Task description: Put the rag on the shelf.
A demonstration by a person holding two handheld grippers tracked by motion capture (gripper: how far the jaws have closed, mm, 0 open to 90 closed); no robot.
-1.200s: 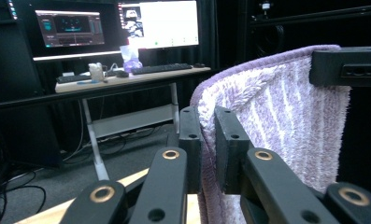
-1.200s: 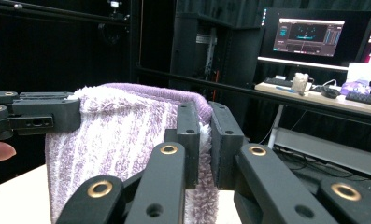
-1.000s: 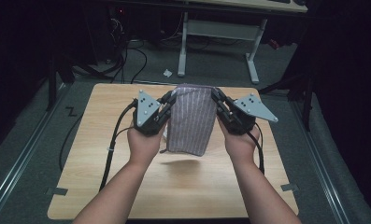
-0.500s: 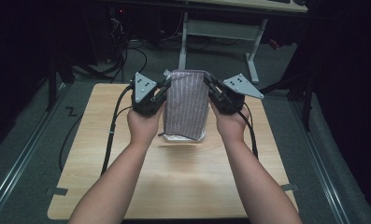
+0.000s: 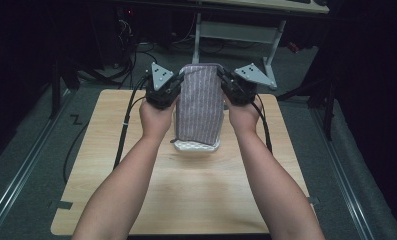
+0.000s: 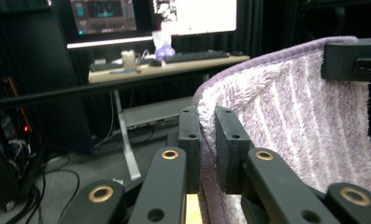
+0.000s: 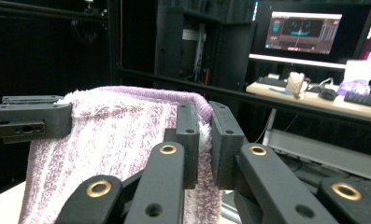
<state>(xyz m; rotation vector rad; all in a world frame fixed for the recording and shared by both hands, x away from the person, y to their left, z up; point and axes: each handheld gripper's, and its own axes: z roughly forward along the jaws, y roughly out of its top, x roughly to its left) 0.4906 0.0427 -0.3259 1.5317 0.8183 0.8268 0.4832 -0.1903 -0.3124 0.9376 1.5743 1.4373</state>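
Between the two tongs: one striped purple towel (image 5: 200,102), held above the surface (image 5: 111,150), long axis vertical, lower edge hanging downward. Left tongs (image 6: 206,140) clamped on its upper left corner. Right tongs (image 7: 204,140) clamped on its upper right corner.

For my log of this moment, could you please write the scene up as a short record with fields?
held item: purple striped towel, hanging from its top edge
left hand-held gripper: shut on the towel's top left corner
right hand-held gripper: shut on the towel's top right corner
towel's lower end: a white folded part reaches the table; whether it rests there cannot be told
surface: light wooden table
background: desk with lit monitors and a keyboard
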